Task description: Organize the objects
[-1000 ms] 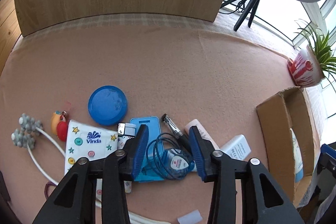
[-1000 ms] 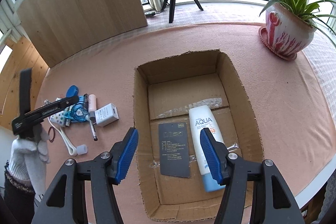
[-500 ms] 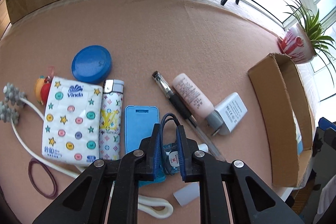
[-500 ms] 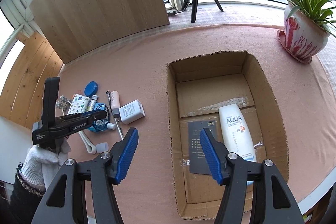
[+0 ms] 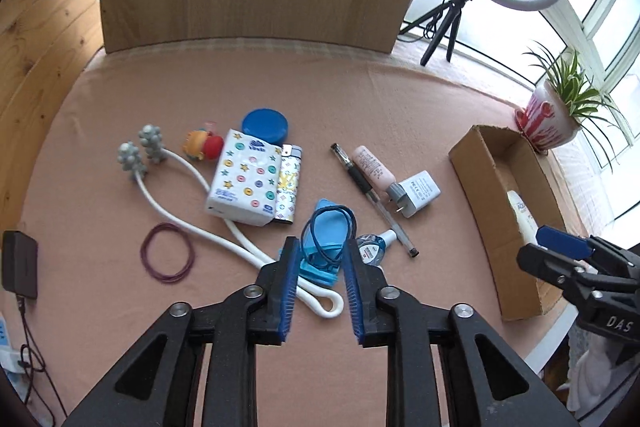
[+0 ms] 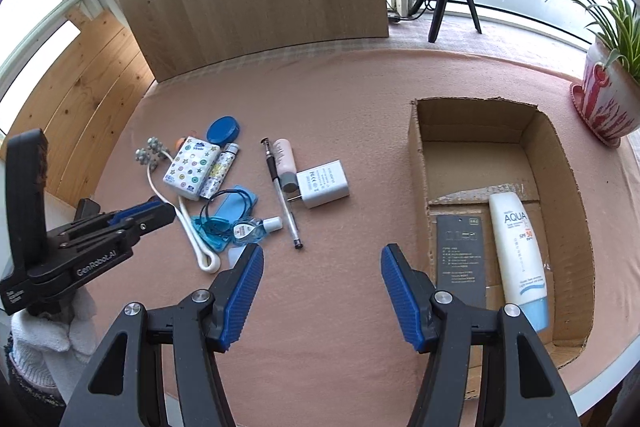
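Left wrist view: left tool [image 5: 320,281] jaws opening, nothing between them, hanging over the pink worktop [image 5: 360,99]. Blue coiled cord [image 5: 334,233] lies on a flat light-blue case [image 5: 326,251], just past the tips, beside a small clear spray bottle [image 5: 374,247].

Right wrist view: right tool [image 6: 322,297] jaws apart, empty. White sunscreen tube [image 6: 518,253] lies inside the brown cardboard box [image 6: 416,139].

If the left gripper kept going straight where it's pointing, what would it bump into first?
Probably the blue card holder with the dark blue cord looped on it. They show right between the left gripper's opening jaws, untouched. The small blue-capped bottle lies just beside, so depth leaves some doubt.
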Motion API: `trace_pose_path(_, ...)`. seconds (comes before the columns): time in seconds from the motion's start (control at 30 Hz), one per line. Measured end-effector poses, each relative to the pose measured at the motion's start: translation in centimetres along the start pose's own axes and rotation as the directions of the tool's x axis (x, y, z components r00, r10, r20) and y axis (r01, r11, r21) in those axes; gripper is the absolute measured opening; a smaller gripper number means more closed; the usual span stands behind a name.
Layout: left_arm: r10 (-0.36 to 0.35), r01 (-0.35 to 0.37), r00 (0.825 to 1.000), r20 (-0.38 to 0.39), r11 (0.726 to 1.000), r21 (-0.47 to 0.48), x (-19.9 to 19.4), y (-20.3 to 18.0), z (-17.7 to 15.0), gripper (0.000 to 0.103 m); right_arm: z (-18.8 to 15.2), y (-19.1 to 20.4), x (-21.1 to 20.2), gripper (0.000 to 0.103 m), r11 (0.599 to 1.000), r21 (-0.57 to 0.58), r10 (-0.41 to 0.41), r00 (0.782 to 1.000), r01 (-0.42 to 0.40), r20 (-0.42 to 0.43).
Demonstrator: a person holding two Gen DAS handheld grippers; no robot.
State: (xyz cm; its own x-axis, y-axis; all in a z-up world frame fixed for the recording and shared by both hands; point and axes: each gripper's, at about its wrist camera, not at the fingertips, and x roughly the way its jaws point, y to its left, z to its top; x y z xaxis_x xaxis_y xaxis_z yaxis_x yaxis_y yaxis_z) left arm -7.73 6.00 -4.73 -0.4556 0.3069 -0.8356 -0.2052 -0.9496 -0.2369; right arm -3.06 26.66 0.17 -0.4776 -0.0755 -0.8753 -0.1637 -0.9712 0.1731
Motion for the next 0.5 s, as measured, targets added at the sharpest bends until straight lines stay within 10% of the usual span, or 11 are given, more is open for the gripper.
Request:
trace_pose_path(0.23,0.087,-0.085,0.990,0.112,0.996,-0.019,-5.6,1.5,-0.6,0.087,-1.0,3.5,-0.3,0.058,1.000,-0.010,0.006,0.999,-0.005,0.050)
trace_pose_path(0.5,0.186,-0.176,0.976,0.114,0.980,-0.093,-8.1,3.9,-3.6,0.091,-1.9,6.0,1.0,0.060,1.000,0.013,-0.023,0.995,0.022,0.096)
